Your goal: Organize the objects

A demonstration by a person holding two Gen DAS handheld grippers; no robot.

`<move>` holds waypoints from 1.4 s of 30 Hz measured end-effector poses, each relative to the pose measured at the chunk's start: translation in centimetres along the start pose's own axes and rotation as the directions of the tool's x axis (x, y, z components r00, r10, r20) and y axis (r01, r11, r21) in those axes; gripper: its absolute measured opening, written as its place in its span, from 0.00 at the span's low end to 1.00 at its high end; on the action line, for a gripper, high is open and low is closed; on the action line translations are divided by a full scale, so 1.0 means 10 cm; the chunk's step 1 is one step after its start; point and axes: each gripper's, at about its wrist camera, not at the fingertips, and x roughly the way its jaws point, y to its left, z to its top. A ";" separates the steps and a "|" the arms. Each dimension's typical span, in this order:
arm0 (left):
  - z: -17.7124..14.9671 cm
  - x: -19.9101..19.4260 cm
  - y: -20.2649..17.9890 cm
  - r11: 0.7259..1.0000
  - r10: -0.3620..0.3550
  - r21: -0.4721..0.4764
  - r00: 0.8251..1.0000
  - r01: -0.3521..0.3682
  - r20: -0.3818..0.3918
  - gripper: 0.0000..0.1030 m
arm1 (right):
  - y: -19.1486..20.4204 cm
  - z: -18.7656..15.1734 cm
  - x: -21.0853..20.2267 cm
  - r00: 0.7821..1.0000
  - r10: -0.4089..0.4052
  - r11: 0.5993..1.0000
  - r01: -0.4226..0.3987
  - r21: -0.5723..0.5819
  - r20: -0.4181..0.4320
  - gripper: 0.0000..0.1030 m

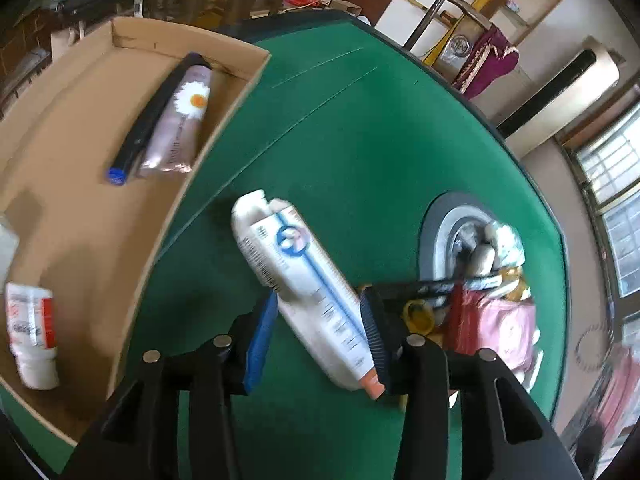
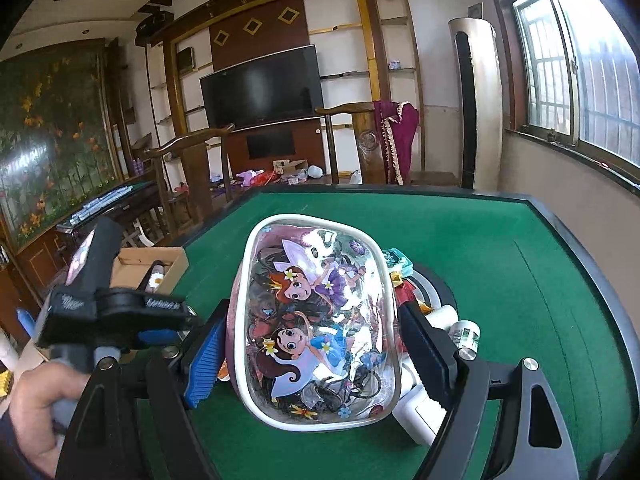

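Observation:
My left gripper point(image 1: 318, 330) is shut on a white tube with a blue stripe and an orange end point(image 1: 304, 280), held tilted above the green table point(image 1: 360, 140). To its left a cardboard box point(image 1: 80, 208) holds a daisy-print tube point(image 1: 180, 120), a black pen-like stick point(image 1: 152, 116) and a white-and-red tube point(image 1: 32, 332). My right gripper point(image 2: 316, 344) is shut on a clear cartoon-fairy pouch point(image 2: 320, 320), held upright over a pile of small items point(image 2: 440, 320).
A round grey hub point(image 1: 444, 236) sits in the table's middle with toiletries and a pink bag point(image 1: 508, 328) heaped on it. The other hand and left gripper body point(image 2: 100, 304) are at the left. Chairs point(image 2: 192, 184) and a TV stand behind the table.

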 end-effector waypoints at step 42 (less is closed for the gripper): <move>-0.34 -0.94 0.13 0.945 -0.143 0.325 0.932 0.029 0.332 0.24 | 0.09 -0.09 0.08 0.998 0.044 0.999 -0.045 -0.019 -0.040 0.83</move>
